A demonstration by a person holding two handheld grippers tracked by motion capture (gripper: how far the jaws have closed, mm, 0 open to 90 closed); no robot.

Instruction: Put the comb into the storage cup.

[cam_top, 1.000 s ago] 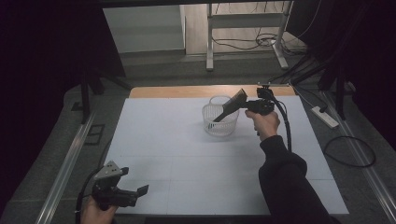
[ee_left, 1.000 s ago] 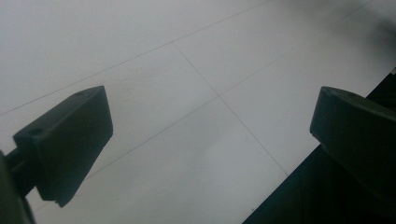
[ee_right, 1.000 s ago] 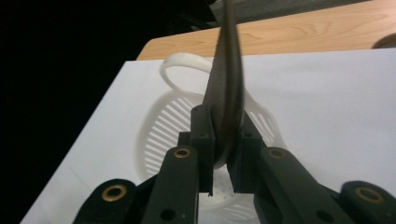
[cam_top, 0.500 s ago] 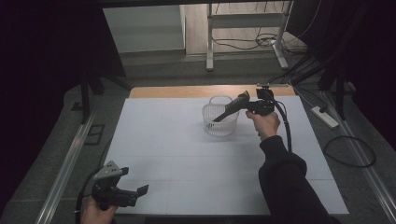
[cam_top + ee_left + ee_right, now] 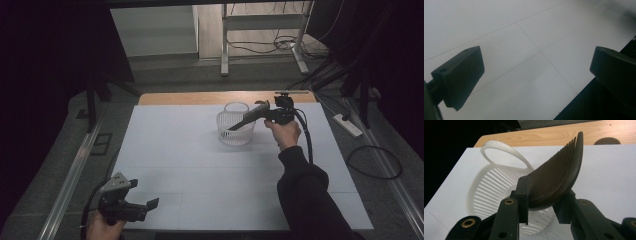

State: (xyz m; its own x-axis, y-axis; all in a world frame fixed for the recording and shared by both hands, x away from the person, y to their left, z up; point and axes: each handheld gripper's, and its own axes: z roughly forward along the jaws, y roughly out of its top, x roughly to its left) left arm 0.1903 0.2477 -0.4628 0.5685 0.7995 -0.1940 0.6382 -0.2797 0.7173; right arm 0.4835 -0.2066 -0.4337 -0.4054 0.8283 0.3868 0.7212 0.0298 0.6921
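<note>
Resting between right gripper (image 5: 541, 205) fingers, just opening: dark comb (image 5: 556, 177), over white basket (image 5: 489, 195); grip unclear.

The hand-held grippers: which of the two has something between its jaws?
The right hand-held gripper, over the white basket: a dark comb sits between its jaws, which have just been opening. The left hand-held gripper is open over the bare white table.

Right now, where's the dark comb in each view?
High view: the comb lies slanted over the white basket, at the right gripper.
Right gripper view: centre, fanning up and right between the jaws.
Left gripper view: not in it.
Shared landmark: the white basket.
</note>
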